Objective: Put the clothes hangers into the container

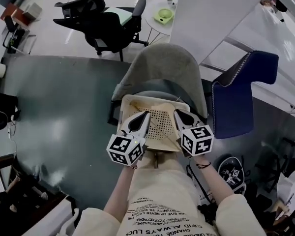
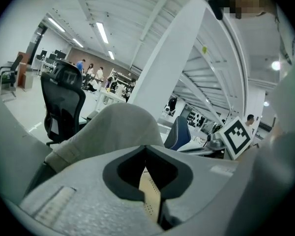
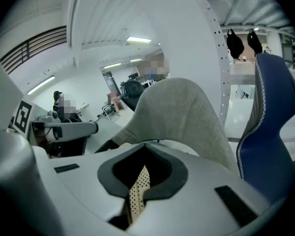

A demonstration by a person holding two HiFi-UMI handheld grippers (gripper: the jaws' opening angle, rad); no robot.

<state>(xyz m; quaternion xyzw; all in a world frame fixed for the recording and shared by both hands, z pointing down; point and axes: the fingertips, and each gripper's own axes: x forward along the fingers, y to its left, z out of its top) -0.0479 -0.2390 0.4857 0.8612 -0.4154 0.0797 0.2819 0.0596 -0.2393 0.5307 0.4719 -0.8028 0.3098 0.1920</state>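
Observation:
A beige perforated container [image 1: 160,118] sits over the seat of a grey chair [image 1: 162,68], right in front of me. My left gripper [image 1: 144,116] is shut on the container's left wall; the thin dotted wall [image 2: 150,193] shows pinched between its jaws in the left gripper view. At the other side, my right gripper [image 1: 180,115] is shut on the right wall, whose perforated edge [image 3: 136,193] stands between its closed jaws. I cannot make out any clothes hangers for certain; only thin pale lines show at the container's far rim.
A blue chair [image 1: 238,95] stands close on the right. A black office chair [image 1: 105,21] is further back on the left. A dark grey tabletop [image 1: 59,112] spreads to the left, with cables and gear [image 1: 231,173] at my lower right.

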